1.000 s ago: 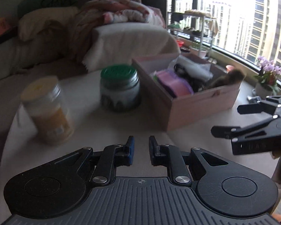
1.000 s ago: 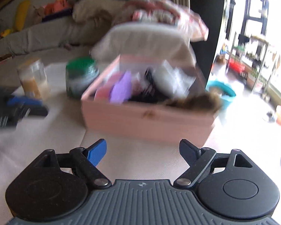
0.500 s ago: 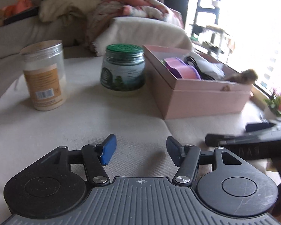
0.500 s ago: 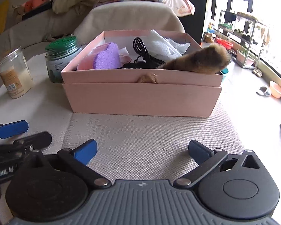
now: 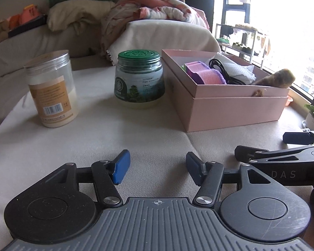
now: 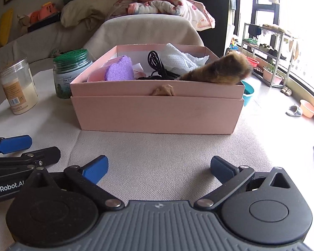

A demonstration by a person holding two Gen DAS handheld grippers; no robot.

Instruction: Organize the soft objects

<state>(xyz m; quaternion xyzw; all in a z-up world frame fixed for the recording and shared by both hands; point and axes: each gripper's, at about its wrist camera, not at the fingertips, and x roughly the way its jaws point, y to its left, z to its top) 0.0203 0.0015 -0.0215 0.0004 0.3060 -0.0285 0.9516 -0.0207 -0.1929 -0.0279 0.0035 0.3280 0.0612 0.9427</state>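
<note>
Our left tongs and right tongs gape wide, empty. One brown plush toy lies lengthwise along the pink box's near edge, beside two jars.

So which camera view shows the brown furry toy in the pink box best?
The right wrist view: the brown furry toy faces the camera, sticking over the pink box rim. The left wrist view shows it small and backlit at the far corner.
</note>
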